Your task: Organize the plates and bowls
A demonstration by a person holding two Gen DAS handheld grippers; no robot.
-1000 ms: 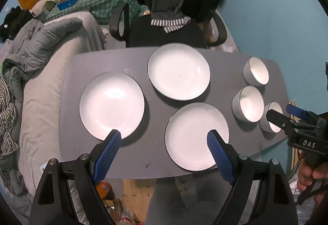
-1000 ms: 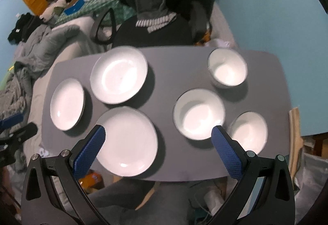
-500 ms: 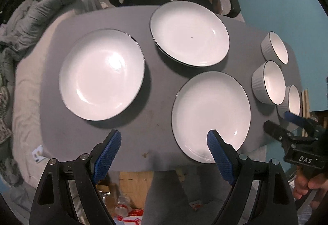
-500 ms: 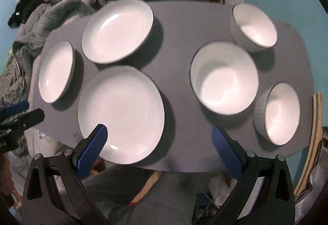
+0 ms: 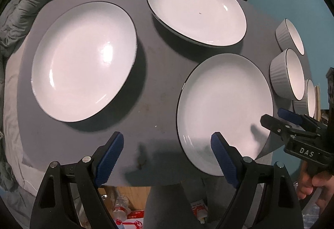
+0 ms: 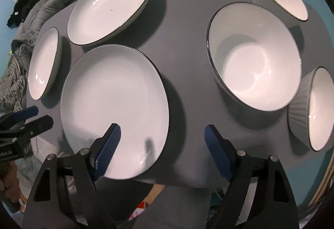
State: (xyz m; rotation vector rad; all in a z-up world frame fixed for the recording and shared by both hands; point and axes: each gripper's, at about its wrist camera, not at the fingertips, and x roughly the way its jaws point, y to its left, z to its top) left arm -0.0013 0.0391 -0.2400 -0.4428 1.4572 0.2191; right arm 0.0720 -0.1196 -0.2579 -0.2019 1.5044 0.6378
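Grey tabletop carrying three white plates on its left part and three white bowls on its right. Left tool spread, empty, over the near edge. Right tool spread but just narrowing, holding nothing, above the nearest plate.

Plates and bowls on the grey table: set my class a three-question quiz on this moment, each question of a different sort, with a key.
1. How many plates and how many bowls stand on the grey table?
2. True or false: the bowls are stacked.
3. Which dish lies beneath the right gripper's left finger? A) near plate B) middle bowl C) far plate

Key: 1. three plates, three bowls. 2. False; each stands apart. 3. A.
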